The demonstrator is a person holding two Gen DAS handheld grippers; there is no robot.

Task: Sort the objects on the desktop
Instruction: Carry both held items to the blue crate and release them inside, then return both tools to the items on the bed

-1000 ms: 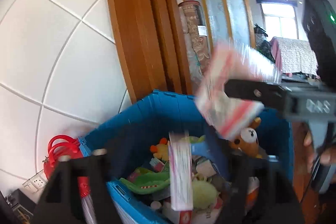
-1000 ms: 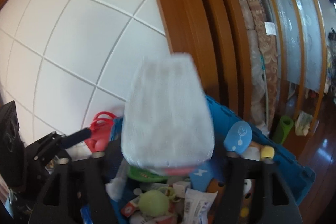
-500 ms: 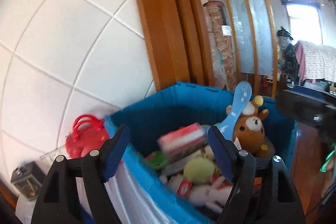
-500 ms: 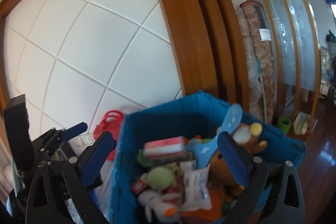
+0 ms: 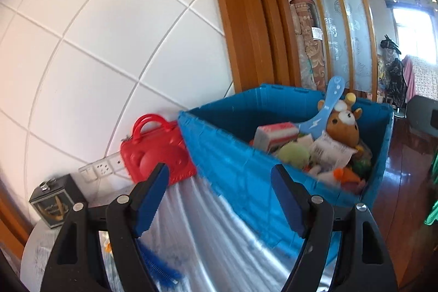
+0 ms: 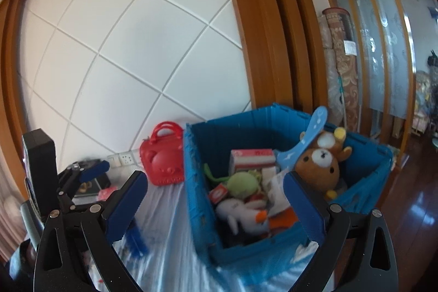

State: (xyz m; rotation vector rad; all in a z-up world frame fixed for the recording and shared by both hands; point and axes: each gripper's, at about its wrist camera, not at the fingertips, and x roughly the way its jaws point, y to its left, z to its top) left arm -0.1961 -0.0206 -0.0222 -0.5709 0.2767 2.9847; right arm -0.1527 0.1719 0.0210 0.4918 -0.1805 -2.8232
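the red-and-white pack [image 6: 252, 158] both grippers carried a second ago now lies in the blue bin [image 6: 199, 199], beside the bear [image 6: 319, 166] — the drop looks done. left gripper [image 5: 219, 199] and right gripper [image 6: 216, 205] hang wide open, empty, short of the bin. next — likely back to the worktop [image 6: 169, 251] left of the bin for another item.

A home: toy-filled blue crate [image 6: 202, 199], wooden floor [image 6: 418, 212], rolled carpets [image 6: 339, 59].
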